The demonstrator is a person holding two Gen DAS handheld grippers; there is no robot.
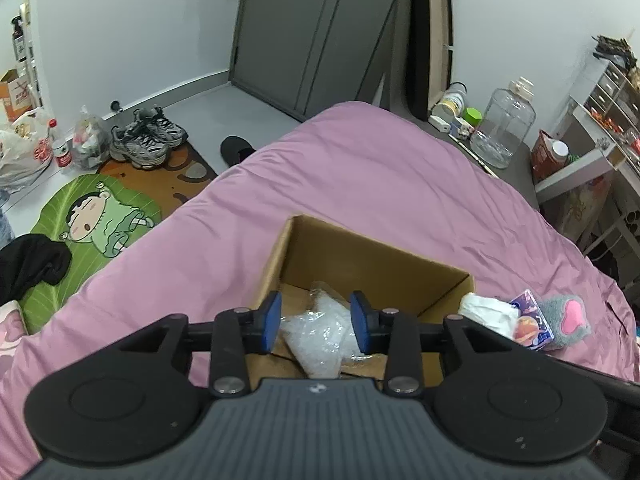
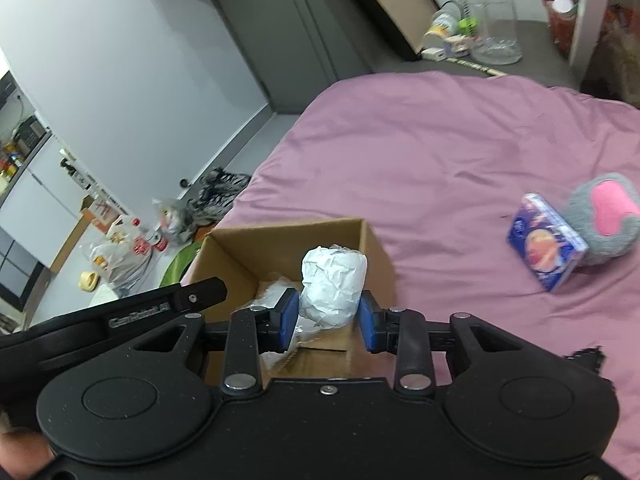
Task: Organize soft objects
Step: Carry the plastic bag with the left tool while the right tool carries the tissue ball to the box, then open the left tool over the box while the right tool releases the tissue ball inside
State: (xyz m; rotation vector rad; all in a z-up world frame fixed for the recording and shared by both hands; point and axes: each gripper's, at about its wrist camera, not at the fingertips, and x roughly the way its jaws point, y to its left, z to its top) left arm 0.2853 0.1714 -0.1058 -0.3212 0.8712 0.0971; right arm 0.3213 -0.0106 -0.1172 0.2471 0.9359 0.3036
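Here, right gripper (image 2: 329, 318) jaws clamp white wad (image 2: 333, 285) (crumpled) — over box (image 2: 372, 248)

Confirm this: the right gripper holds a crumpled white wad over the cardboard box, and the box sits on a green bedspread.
Not quite. The bedspread is pink, not green, as the right wrist view shows. The rest stands: the right gripper holds the crumpled white wad over the cardboard box.

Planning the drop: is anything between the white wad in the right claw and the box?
Nothing visible. The white wad, pinched in the right claw, hangs over the open cardboard box, where only a clear plastic bag lies.
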